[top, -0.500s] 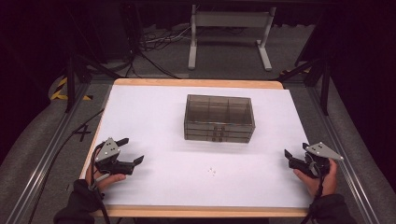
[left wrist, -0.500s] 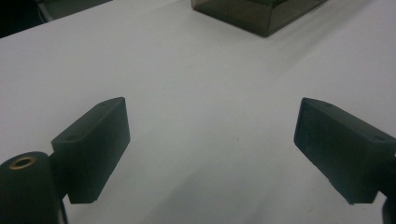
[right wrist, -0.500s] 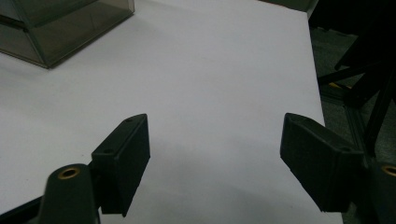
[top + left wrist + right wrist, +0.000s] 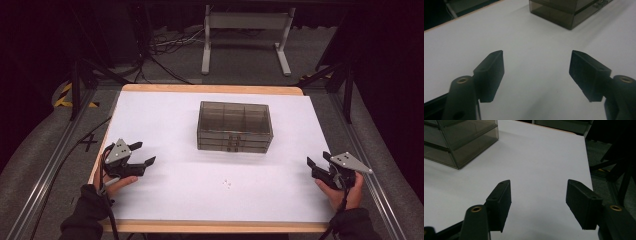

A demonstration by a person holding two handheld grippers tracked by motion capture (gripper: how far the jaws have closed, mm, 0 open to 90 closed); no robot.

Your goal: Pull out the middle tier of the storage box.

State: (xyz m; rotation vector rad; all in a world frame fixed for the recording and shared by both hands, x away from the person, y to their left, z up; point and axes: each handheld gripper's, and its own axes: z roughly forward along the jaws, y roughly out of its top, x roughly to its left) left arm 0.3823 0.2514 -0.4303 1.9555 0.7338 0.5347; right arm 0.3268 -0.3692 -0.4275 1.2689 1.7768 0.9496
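Box [image 4: 235,126] ahead, between both tools | left gripper [image 4: 142,154] jaws apart, empty | right gripper [image 4: 316,164] jaws apart, empty

left gripper [image 4: 144,153] fingers apart, right gripper [image 4: 317,160] likewise

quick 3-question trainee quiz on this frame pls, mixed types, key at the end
1. True or false: the left claw is closed on the smoky clear box.
2. Multiple choice: where does the box sit on the white table? A) at the near edge, B) around the middle, towards the far side, C) at the left corner.
3. Short answer: what lies on the table between the right claw and the left one, just in front of the box?

Key
1. False. Both claws are open and hold nothing, apart from the box.
2. B.
3. A few tiny pale specks, too small to identify.
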